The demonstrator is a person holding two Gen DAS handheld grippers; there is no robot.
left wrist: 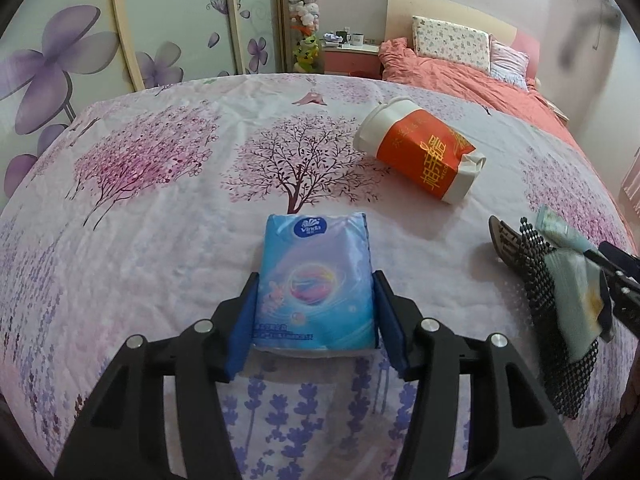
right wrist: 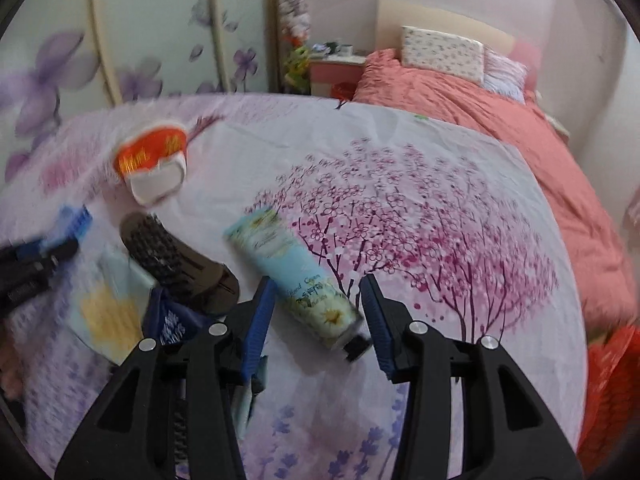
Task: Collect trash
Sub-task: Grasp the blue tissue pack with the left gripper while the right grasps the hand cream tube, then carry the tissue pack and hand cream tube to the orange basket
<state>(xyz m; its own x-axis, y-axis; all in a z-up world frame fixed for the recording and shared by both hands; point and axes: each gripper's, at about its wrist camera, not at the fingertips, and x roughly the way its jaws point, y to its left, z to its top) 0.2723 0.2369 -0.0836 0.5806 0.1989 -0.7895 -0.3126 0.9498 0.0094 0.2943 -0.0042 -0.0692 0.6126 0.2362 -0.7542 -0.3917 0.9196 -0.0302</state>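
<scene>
A blue tissue pack (left wrist: 316,280) lies on the flowered bedspread (left wrist: 160,240). My left gripper (left wrist: 316,280) is shut on it, one blue pad against each long side. A pale blue hand cream tube (right wrist: 296,276) sits slantwise between the pads of my right gripper (right wrist: 319,284), cap towards the camera, and the pads grip it. In the left wrist view the right gripper (left wrist: 616,280) comes in from the right edge with the tube (left wrist: 560,232) sticking out ahead. A white paper cup with an orange sleeve (left wrist: 420,152) (right wrist: 154,168) lies on its side farther back.
A black mesh slipper (left wrist: 536,264) (right wrist: 172,264) lies between the grippers, with a pale wrapper printed in yellow (left wrist: 580,304) (right wrist: 108,312) against it. A coral quilt (right wrist: 520,140) and pillows cover the bed's far right. Something red (right wrist: 612,380) sits at the lower right. Wardrobe doors stand behind.
</scene>
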